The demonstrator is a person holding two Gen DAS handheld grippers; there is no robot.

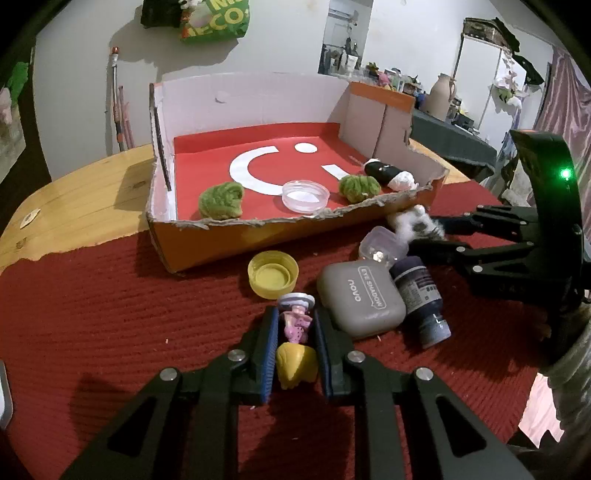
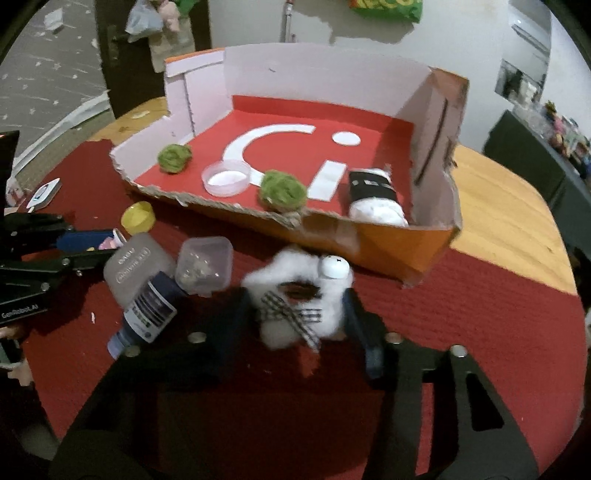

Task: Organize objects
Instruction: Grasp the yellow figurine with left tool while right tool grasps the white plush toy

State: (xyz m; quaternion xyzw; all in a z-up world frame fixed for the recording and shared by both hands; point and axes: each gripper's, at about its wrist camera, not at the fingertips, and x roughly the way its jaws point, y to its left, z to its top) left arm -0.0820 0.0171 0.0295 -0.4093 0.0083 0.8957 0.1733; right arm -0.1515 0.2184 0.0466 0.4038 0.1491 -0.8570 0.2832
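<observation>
While each claw pinches one toy, the box [image 1: 280, 225] holds two green pom-poms [image 1: 221, 201].

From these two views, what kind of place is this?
Probably a lived-in home room: a wooden table with a red mat, cluttered shelves behind, and bags hanging on the wall.

We note a ribbed red woven mat [image 1: 110, 314] under both tongs, on a smooth wooden worktop [image 1: 81, 206]. Ahead of them, the cardboard box [image 1: 280, 236] has torn, rough edges. Between the right tongs [image 2: 295, 314]: a fluffy white plush toy [image 2: 295, 295]. Between the left tongs [image 1: 295, 332]: a glossy plastic figurine [image 1: 297, 325].
</observation>
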